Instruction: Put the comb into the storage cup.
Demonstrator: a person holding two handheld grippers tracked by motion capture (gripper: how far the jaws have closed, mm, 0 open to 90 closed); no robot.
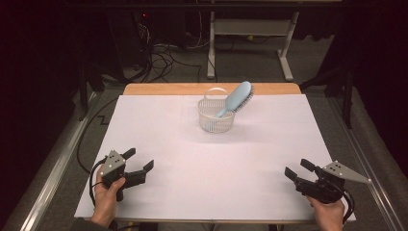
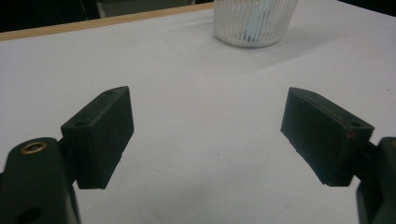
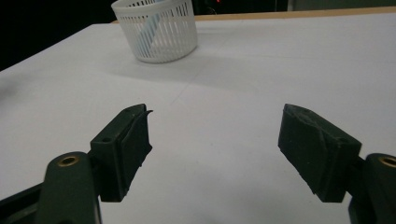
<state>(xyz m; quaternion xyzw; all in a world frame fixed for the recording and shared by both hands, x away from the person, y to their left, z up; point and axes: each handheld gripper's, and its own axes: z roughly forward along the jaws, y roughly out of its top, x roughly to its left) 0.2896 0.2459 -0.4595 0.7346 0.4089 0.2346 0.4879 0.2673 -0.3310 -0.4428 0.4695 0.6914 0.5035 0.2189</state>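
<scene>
High view: white slotted plastic basket point(image 1: 216, 115) with a thin hoop handle stands on the white sheet-covered table point(image 1: 159, 125), towards its far edge and well ahead of both sets of jaws. Pale blue plastic hairbrush point(image 1: 236, 98) rests in the basket handle-down, its bristled head tilted out over the rim on the right gripper's side. Left gripper point(image 1: 139, 162) sits at the near left of the table, held in the person's left hand point(image 1: 106, 197), jaws spread with nothing between them and aimed inward towards the table's middle. Right gripper point(image 1: 297, 169) sits at the near right in the right hand point(image 1: 328, 211), jaws likewise parted and empty, also aimed inward. Both are well apart from the basket and from each other.

Left gripper view: two black jaws stand wide, bare white table between them. Basket point(image 2: 254, 21) lies far beyond the tips, a little towards the right-hand jaw; a blue shape shows faintly through its slots.

Right gripper view: jaws wide apart, holding nothing, only white table in the gap. Basket point(image 3: 156, 30) stands far ahead, beyond the left-hand jaw, with the hairbrush's blue handle point(image 3: 150, 27) visible through the slotted wall.
</scene>
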